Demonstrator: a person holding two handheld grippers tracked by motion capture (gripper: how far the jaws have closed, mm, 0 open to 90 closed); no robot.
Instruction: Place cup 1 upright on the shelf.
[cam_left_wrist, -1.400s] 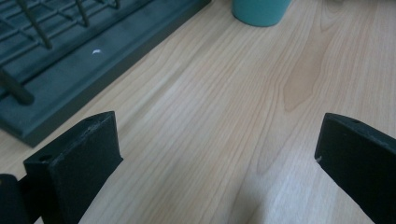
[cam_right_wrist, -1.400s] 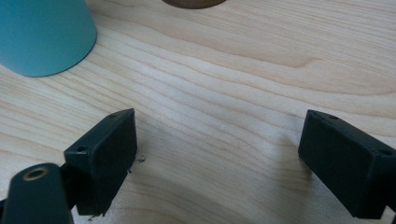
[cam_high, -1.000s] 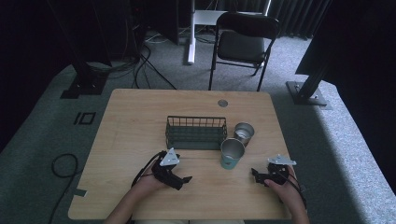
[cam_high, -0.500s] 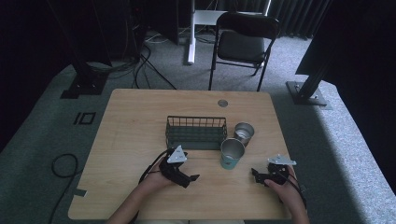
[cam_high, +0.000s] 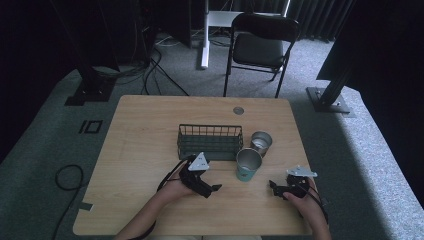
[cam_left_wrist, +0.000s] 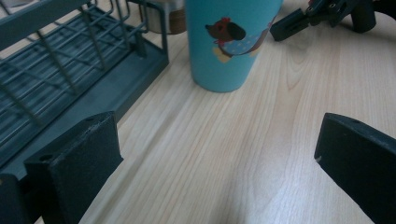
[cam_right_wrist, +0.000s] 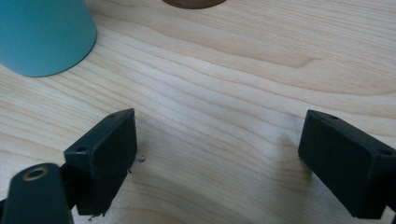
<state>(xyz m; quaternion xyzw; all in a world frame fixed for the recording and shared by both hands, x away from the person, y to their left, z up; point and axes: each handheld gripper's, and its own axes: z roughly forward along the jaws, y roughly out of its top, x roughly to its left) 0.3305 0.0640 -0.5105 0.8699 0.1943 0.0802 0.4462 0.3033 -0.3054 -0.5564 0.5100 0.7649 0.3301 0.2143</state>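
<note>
In the high view the teal cup (cam_high: 248, 166) stands at centre frame, just right of the wire basket (cam_high: 210, 141). The left gripper (cam_high: 214, 188), lower centre, points at it with jaws spread wide; the right gripper (cam_high: 272, 185), lower right, is likewise released, holding nothing

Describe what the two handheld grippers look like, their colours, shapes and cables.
The left black handheld gripper and the right black handheld gripper each carry a grey three-cornered plate on top and trail a black cable. Each claw has two flat, blocky black jaws with small holes. The forearms are bare.
</note>
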